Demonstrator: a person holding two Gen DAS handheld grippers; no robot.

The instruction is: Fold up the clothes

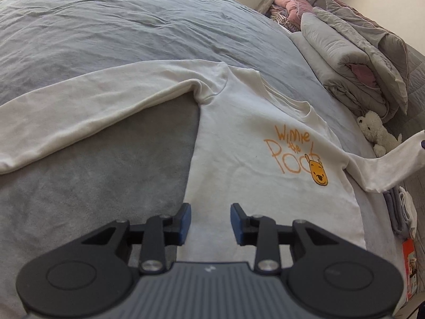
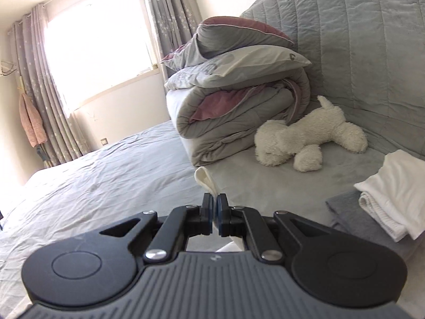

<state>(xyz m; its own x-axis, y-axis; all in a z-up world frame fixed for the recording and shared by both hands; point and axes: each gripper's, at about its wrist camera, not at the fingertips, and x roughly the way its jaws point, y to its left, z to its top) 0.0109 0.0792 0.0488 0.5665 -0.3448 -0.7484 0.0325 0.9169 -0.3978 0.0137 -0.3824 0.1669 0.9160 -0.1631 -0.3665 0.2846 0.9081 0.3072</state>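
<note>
Left gripper (image 1: 209,223) of mine: open above white shirt (image 1: 239,164) | right gripper (image 2: 215,214): closed, pinching its sleeve cuff (image 2: 203,179) | bed (image 1: 106,34): grey.

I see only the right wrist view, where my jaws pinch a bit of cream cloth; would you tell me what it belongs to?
Observer: It is a sleeve of a white long-sleeved shirt, held up off the bed.
Operator: Thank you. Where is the other sleeve?
Observer: The other sleeve lies flat on the bed, stretched out away from the shirt's body.
Operator: And what is the left gripper doing?
Observer: The left gripper hovers over the shirt's lower part, jaws open, holding nothing.
</note>
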